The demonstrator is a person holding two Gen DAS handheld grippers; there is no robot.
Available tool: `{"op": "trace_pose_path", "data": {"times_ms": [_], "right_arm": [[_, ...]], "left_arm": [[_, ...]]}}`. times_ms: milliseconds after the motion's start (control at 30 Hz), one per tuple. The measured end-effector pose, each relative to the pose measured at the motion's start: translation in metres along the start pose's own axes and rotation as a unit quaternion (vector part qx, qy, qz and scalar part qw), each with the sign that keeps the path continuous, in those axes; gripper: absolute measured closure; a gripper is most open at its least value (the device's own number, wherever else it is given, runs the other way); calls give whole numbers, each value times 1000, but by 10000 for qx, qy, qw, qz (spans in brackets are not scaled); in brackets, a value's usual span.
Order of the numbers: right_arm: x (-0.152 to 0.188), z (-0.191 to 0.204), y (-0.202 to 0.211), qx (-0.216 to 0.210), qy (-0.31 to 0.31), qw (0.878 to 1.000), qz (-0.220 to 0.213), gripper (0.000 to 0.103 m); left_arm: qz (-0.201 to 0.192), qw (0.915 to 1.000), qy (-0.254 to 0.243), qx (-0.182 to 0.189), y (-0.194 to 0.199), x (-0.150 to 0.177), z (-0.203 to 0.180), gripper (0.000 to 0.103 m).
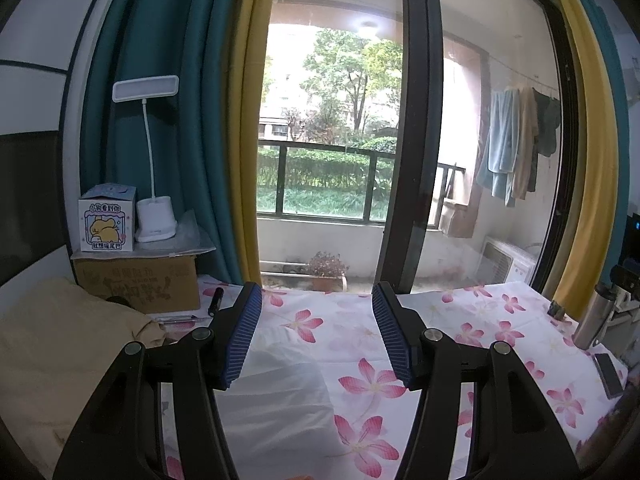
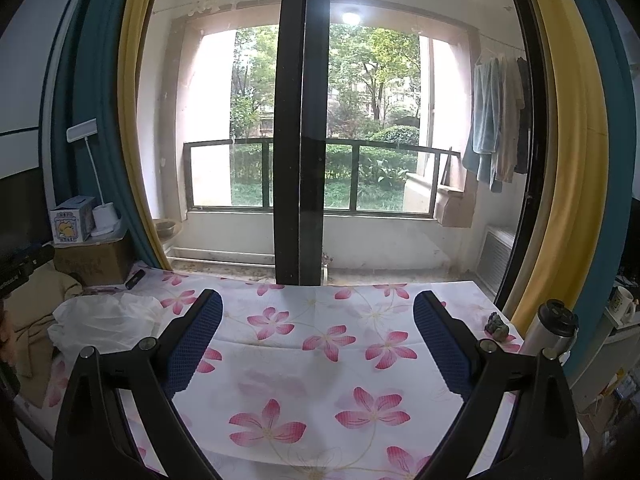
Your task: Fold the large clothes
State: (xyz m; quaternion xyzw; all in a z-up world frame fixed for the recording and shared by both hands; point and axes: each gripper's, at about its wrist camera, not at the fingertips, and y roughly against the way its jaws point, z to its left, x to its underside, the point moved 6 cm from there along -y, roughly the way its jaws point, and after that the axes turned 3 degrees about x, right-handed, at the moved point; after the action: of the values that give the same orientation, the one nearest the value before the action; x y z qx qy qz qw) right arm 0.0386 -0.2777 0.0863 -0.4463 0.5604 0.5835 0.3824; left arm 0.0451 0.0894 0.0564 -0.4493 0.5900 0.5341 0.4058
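A white garment (image 1: 276,396) lies crumpled on the flower-print tablecloth (image 1: 460,320), right below my left gripper (image 1: 318,300), which is open and empty above it. A tan garment (image 1: 60,344) lies in a heap at the left. In the right wrist view the white garment (image 2: 108,320) sits at the table's left with the tan garment (image 2: 36,320) behind it. My right gripper (image 2: 318,304) is open and empty over bare tablecloth (image 2: 320,364), to the right of the white garment.
A cardboard box (image 1: 140,284) with a small carton (image 1: 106,224) and a white desk lamp (image 1: 154,216) stands at the back left. A steel flask (image 2: 552,328), a phone (image 1: 608,374) and a small dark object (image 2: 496,326) lie at the right edge. Glass doors are behind.
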Motion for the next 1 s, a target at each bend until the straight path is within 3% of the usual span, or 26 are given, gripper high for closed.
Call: {"op": "trace_pose_path", "data": {"times_ms": [1000], "right_arm": [[0,1,0,18,-6,10000,24,7]], "left_arm": [[12,10000,2,99,-1,4,-7,42]]}}
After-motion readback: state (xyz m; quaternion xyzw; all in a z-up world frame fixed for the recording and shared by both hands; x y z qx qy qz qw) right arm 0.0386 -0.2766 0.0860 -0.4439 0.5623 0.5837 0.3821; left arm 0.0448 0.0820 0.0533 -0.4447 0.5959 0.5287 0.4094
